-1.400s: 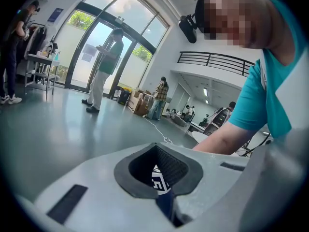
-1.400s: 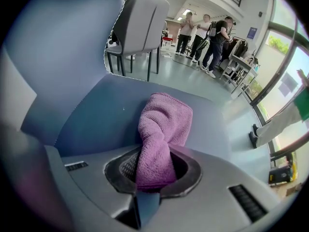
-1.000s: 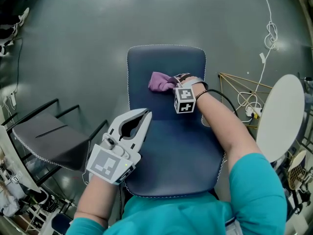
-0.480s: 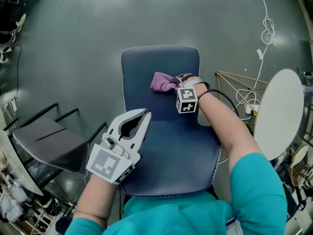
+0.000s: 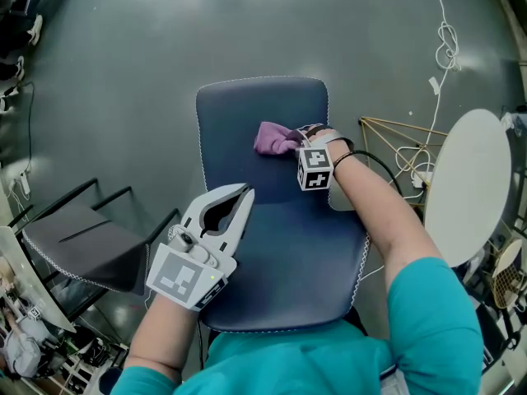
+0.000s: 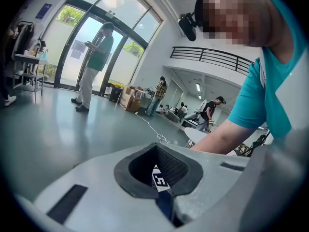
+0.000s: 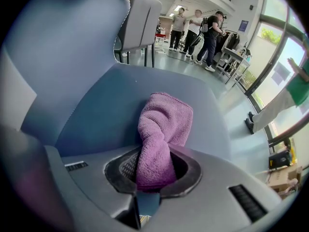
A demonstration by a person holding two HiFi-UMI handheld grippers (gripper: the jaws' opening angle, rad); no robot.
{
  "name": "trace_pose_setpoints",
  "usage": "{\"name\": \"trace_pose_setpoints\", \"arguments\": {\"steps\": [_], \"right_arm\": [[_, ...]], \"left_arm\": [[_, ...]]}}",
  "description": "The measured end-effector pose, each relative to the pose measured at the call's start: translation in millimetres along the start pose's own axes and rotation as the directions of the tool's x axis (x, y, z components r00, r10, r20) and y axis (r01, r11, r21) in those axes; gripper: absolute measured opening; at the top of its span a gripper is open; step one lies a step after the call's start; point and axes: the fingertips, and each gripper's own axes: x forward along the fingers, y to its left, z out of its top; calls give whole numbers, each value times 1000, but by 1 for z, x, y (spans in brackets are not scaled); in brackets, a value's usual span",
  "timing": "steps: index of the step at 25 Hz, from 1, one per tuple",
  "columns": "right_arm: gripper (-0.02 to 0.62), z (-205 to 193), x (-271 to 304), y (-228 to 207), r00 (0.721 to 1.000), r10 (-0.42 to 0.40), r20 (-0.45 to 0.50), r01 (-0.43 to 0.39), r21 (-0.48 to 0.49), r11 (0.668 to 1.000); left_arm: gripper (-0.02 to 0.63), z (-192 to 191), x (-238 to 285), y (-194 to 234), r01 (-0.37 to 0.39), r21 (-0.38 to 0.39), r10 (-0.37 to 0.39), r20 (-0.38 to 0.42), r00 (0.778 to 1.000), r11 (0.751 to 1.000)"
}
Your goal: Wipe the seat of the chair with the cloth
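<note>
Bare seat point(image 5: 280, 262) toward front, second chair point(image 5: 82, 241) left, white table point(image 5: 465, 192) right

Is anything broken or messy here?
Nothing looks broken. The right gripper pinches the purple cloth on the blue chair seat. Only a white cord lies loosely knotted on the floor beyond the chair.

Camera positions
Head view looks steeply down on the chair seat point(image 5: 272, 253); right gripper view sits close above that same seat; left gripper view faces the hall floor point(image 6: 58, 129)
</note>
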Motion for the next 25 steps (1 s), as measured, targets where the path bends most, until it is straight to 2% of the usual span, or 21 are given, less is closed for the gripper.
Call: {"name": "trace_pose_setpoints", "arguments": {"steps": [25], "right_arm": [[57,-59,-26,12,1000,-17,-25,19,62,998]], "left_arm": [[-12,1,23,-29,40,25,-39,-37,999,999]]}}
